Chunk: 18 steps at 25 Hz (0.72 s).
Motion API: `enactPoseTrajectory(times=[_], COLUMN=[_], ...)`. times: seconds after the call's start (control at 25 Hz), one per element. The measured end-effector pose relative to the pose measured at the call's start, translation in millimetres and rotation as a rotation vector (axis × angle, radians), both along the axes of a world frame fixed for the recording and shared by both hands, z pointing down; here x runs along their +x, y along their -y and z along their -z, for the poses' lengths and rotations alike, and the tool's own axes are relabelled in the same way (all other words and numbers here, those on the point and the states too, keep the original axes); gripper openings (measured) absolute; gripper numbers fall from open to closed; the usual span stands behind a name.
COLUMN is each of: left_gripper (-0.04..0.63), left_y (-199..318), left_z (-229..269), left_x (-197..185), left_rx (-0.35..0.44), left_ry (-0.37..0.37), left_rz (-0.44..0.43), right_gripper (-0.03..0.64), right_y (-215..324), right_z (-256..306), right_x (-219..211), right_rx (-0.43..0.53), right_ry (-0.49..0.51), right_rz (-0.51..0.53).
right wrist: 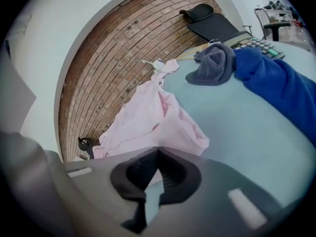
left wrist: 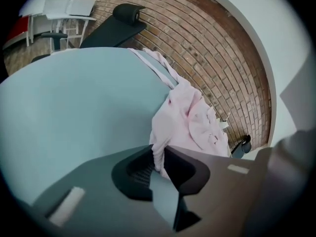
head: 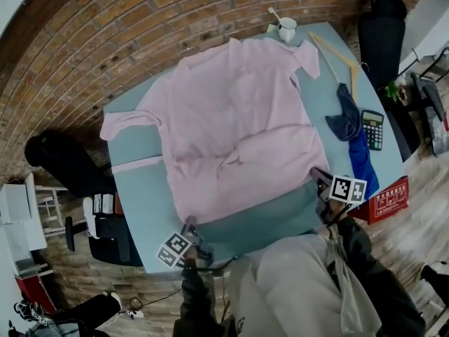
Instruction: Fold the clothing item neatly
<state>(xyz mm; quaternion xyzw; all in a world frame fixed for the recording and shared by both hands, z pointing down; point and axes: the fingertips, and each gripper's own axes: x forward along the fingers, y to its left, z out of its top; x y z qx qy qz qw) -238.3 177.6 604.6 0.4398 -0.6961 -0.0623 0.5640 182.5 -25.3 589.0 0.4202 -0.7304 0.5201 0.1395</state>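
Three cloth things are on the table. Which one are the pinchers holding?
The pink shirt, the big spread-out one: the left gripper and right gripper both pinch its near edge. The grey cloth and blue cloth lie untouched beside it.

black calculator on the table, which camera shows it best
Head view: the black calculator lies whole, keys up, beside a bright blue cloth. The right gripper view shows only part of its keypad, slanted, past that cloth. The left gripper view misses it.

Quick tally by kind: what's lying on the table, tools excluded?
shirt: 1
cloth: 2 (grey cloth, blue cloth)
hanger: 1
calculator: 1
mug: 1
Total: 6
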Motion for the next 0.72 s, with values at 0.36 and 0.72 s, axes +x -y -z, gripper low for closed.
enactPoseTrajectory(times=[0.36,0.72], left_gripper=[0.060,0.097], left_y=[-64,-96], left_z=[-1,5], left_x=[27,3], left_rx=[-0.053,-0.115], left_ry=[-0.028,0.043], left_rz=[0.002,-0.015], right_gripper=[0.000,0.003], right_y=[-67,-1], right_z=[10,32], right_x=[46,40], right_rx=[-0.033,0.208], right_ry=[-0.033,-0.223], right_rz=[0.099,0.173])
